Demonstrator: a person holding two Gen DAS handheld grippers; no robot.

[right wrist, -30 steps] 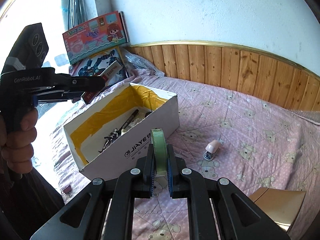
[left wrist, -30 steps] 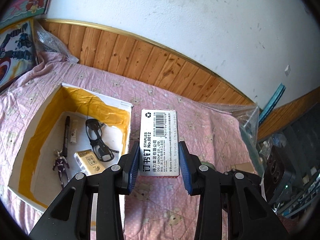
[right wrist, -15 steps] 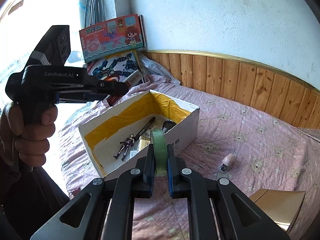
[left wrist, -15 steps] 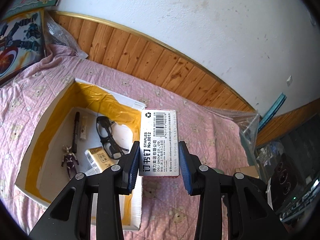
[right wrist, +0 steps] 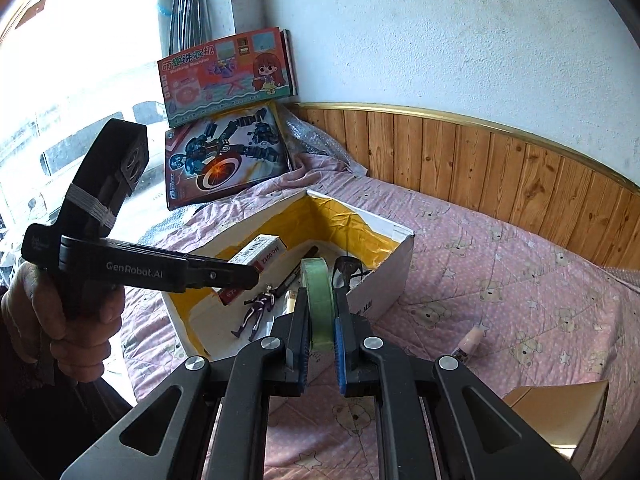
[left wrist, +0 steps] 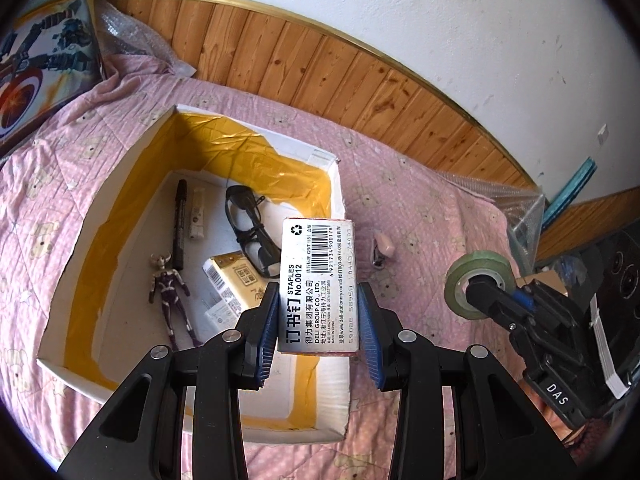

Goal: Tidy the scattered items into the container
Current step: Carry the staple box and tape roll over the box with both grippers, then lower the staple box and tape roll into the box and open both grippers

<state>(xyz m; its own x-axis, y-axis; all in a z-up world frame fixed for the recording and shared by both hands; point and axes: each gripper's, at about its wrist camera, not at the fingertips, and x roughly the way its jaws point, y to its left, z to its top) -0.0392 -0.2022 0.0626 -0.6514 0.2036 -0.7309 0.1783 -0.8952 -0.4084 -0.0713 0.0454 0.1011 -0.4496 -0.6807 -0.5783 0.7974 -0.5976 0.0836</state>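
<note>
My left gripper point(left wrist: 319, 330) is shut on a grey staples box point(left wrist: 318, 276) and holds it above the near right part of the open white box point(left wrist: 120, 176) with yellow tape inside. In the box lie a black marker point(left wrist: 179, 222), black glasses point(left wrist: 250, 232), a toy figure point(left wrist: 170, 292) and a yellow-white pack point(left wrist: 232, 286). My right gripper point(right wrist: 320, 334) is shut on a green tape roll point(right wrist: 319, 300), upright, just outside the box's near wall point(right wrist: 384, 280). The left gripper with the staples box point(right wrist: 260, 254) shows over the box in the right wrist view.
A small pink stapler point(left wrist: 382, 246) lies on the pink quilt point(left wrist: 420, 216) right of the box; it also shows in the right wrist view point(right wrist: 468, 342). Toy boxes point(right wrist: 224, 152) lean at the far left corner. A brown cardboard piece point(right wrist: 560, 408) lies at the near right. Wood panelling runs behind.
My left gripper has carried the staples box over the white box. My right gripper with the tape roll has moved closer to the box's wall.
</note>
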